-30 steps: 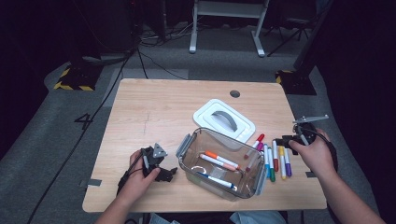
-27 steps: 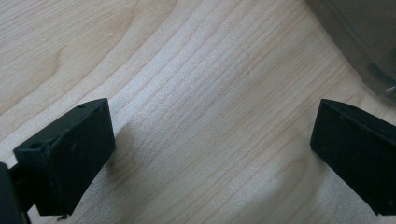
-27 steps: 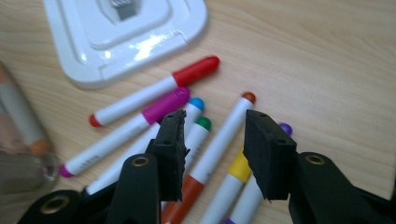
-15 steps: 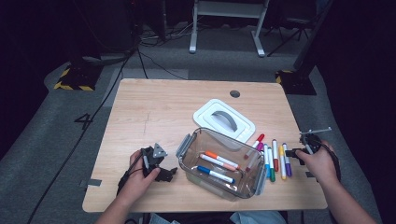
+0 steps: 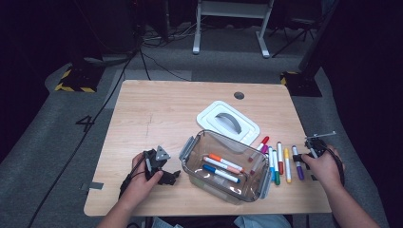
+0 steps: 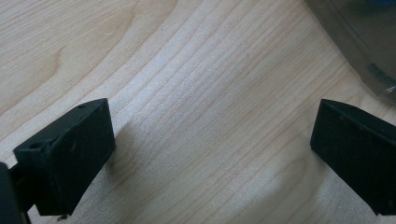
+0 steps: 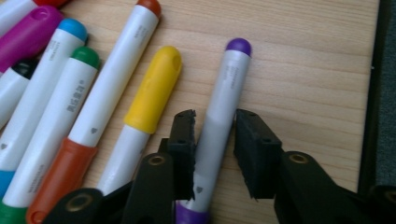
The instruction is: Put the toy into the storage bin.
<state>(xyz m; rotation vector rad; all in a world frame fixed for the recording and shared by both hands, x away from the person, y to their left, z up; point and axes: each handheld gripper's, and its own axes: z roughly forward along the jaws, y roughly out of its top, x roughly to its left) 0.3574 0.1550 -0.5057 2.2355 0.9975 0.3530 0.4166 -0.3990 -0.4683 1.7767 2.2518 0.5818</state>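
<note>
The worktop (image 5: 157, 123) carries a clear bin (image 5: 223, 167) with a few markers inside, its white lid (image 5: 228, 122) behind it, and a row of loose markers beside the right gripper (image 7: 215, 140). The left gripper (image 6: 210, 154) is held low over bare wood just beside the bin, its jaws spread wide with nothing between them.

The purple marker (image 7: 219, 126) lies flat on the worktop between the right jaws, which have just been closing. One jaw appears to touch the barrel, while a narrow gap is seen at the other, so no firm grip is judged yet. The yellow marker (image 7: 144, 102) lies just outside that jaw.

The purple marker is judged light, stiff and smooth, so it is liable to roll or pivot. It is best taken mid-barrel, squarely across, clear of the cap.
</note>
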